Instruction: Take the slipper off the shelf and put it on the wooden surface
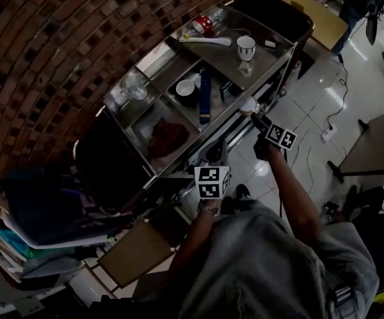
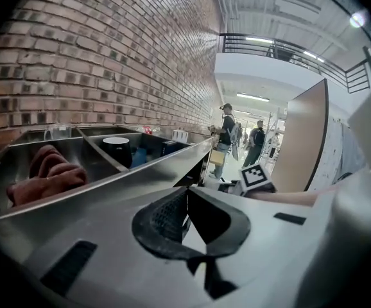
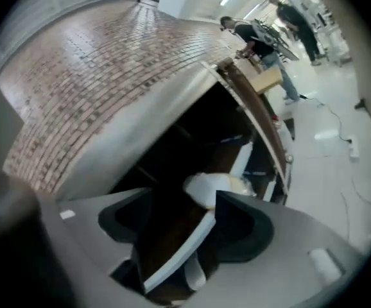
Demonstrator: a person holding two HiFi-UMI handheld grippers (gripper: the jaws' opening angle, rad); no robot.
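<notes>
The slipper (image 3: pixel 176 233) is grasped between the jaws of the right gripper (image 3: pixel 182 210) at the front edge of the metal shelf (image 1: pixel 225 55), its pale end projecting beyond them. The left gripper (image 2: pixel 187 213) is clenched on nothing, beside the shelf rim.

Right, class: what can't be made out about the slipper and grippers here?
- Slipper: right gripper view, blurred; only a pale end shows.
- Right gripper: grip on the slipper unclear, same blur.
- Lower shelf: head view, hidden under the cart top and in shadow.
- Left gripper: left gripper view, shut; its body hides what lies below.
</notes>
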